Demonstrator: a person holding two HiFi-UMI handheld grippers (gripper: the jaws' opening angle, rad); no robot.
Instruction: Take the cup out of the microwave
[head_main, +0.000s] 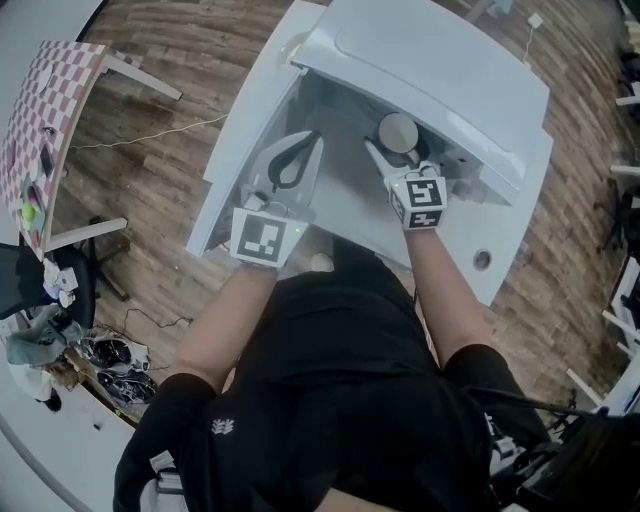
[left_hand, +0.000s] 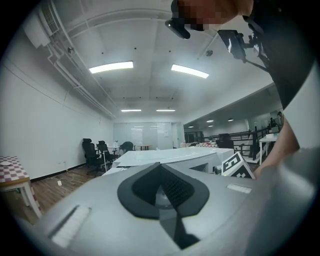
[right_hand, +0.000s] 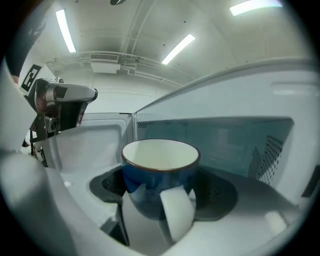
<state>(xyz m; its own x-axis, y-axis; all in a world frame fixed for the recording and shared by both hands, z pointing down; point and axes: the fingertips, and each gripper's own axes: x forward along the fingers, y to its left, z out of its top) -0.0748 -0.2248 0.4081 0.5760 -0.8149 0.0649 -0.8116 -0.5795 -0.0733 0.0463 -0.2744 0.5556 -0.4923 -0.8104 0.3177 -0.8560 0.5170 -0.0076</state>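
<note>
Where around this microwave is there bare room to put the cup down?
Free: the white table to the right of the right hand-held gripper, between the microwave and the table's edge, bare but for a small hole. Crowded: the microwave's mouth, where the cup and the left hand-held gripper sit side by side.

R gripper fingers clamp blue cup in microwave.

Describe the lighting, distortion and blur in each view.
Head view: strong fisheye, floorboards bend around the microwave, light even. Left gripper view: black vignette, ceiling strip lights blown out, near fingers soft. Right gripper view: cup fairly sharp, its fingers blurred.
</note>
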